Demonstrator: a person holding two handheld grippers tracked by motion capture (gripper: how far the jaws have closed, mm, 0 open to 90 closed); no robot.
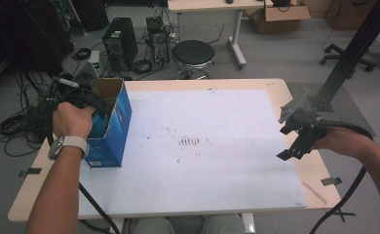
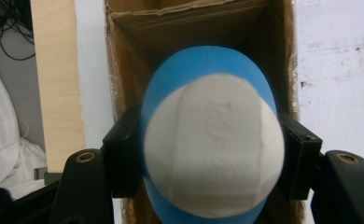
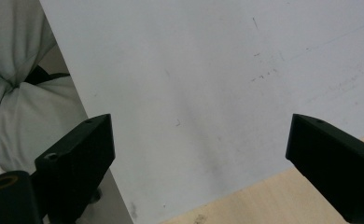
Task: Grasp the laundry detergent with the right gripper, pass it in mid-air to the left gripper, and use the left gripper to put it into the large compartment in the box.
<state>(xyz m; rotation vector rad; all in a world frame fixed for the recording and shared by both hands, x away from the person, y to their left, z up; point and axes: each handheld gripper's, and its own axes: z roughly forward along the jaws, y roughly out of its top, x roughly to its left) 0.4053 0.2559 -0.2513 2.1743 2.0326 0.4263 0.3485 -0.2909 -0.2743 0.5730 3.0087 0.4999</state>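
A tall blue cardboard box point(image 1: 112, 126) stands open-topped at the left edge of the white mat point(image 1: 202, 146). My left gripper point(image 1: 91, 101) reaches down into its mouth. In the left gripper view my left gripper point(image 2: 213, 154) is shut on a blue and white ball point(image 2: 213, 144), with both pads pressing its sides. The ball sits between the box's brown inner walls point(image 2: 138, 42). My right gripper point(image 1: 289, 141) hovers over the mat's right edge, far from the box. Its jaws point(image 3: 199, 154) stand wide open with nothing between them.
The mat lies on a light wooden table point(image 1: 314, 180). A black slanted post point(image 1: 346, 53) rises at the table's right rear. A stool point(image 1: 193, 53), a computer tower point(image 1: 120, 41) and cables stand on the floor behind. Tape strips point(image 1: 331, 181) mark the table's edges.
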